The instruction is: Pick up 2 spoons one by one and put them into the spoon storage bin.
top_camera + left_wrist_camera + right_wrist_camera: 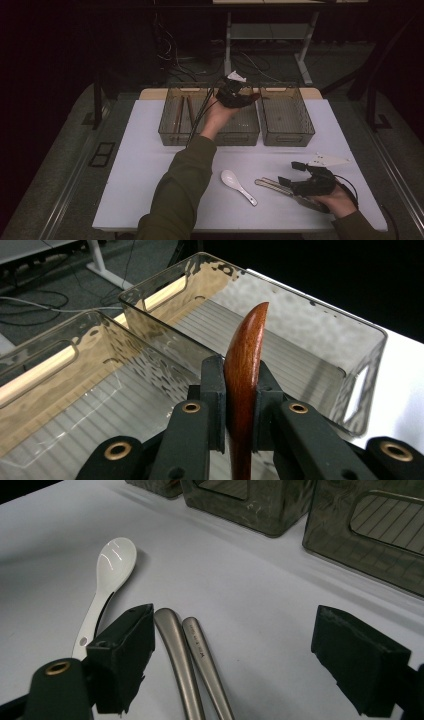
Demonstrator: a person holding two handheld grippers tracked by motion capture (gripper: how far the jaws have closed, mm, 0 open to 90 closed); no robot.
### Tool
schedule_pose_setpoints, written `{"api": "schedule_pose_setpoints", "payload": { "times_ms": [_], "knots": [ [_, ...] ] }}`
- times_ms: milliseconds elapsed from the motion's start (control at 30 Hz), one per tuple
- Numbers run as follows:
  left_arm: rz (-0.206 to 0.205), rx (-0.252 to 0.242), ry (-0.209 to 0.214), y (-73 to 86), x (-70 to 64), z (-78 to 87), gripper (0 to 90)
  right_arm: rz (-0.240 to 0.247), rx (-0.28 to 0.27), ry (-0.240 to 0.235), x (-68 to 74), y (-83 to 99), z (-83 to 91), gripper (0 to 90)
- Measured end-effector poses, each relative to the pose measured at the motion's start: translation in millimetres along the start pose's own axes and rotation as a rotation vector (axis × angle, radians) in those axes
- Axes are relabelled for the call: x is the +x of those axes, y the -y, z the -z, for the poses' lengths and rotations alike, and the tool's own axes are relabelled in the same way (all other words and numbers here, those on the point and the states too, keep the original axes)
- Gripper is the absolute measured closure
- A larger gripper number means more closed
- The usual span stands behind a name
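Jaws of the left hand-held gripper (240, 405) pinch a wooden utensil (246, 360) above the smoky bins (209, 116) at twelve o'clock; the right hand-held gripper (250, 660), spread wide, straddles two metal handles (192, 665) at five o'clock on the surface (150, 165).

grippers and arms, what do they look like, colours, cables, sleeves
Both are black two-jaw tools. The left gripper trails dark cables along the forearm and carries a pale three-cornered plate on top; so does the right gripper, with a cable looping by the wrist. Up close, the square black foam-like pads sit on jaws with brass-coloured rivets. The person wears olive-green long sleeves.
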State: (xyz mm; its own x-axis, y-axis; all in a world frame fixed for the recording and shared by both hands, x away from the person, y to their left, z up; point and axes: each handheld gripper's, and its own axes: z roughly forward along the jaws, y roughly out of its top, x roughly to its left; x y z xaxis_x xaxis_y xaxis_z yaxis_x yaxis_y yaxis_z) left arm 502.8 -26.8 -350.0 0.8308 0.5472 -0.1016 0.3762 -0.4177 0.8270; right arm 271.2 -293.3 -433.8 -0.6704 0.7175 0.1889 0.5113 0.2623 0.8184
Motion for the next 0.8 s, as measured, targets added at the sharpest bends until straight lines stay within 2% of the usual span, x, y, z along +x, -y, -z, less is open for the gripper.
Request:
{"api": "schedule_pose_setpoints", "payload": {
  "times_ms": [133, 167, 333, 367, 400, 600, 633, 767, 800],
  "knots": [
    [0.004, 0.024, -0.011, 3.4, 2.1, -12.1, 79.6, 0.001, 0.000, -0.003, -0.7, 0.2, 0.7, 17.3],
    [0.017, 0.022, -0.010, 5.3, 2.5, -15.1, 79.6, 0.001, -0.001, -0.001, -1.2, 0.3, 0.7, 17.3],
    [0.035, 0.083, -0.037, 12.3, 5.0, -24.2, 77.3, -0.006, -0.003, -0.003, -1.6, 0.3, 1.3, 17.3],
    [0.051, 0.083, -0.040, 13.1, 4.6, -24.9, 72.7, -0.005, -0.004, -0.003, -1.6, 0.3, 1.3, 17.3],
    [0.045, 0.086, -0.042, 13.4, 5.5, -25.3, 69.6, -0.005, -0.004, -0.003, -1.6, 0.4, 1.3, 17.3],
    [0.032, 0.077, -0.049, 11.2, 4.0, -20.8, 61.1, -0.001, -0.002, -0.003, -1.4, 0.2, 0.9, 17.3],
    [0.043, 0.067, -0.047, 10.9, 2.5, -20.1, 59.6, 0.000, -0.001, -0.003, -1.4, 0.2, 0.9, 17.3],
    [0.010, 0.056, -0.044, 9.5, 1.3, -12.8, 54.4, 0.000, 0.002, -0.001, -1.6, 0.3, 1.1, 17.3],
    [0.020, 0.042, -0.042, 9.5, 0.0, -10.8, 52.8, 0.000, 0.003, -0.001, -1.8, 0.3, 1.1, 17.3]
  ]
}}
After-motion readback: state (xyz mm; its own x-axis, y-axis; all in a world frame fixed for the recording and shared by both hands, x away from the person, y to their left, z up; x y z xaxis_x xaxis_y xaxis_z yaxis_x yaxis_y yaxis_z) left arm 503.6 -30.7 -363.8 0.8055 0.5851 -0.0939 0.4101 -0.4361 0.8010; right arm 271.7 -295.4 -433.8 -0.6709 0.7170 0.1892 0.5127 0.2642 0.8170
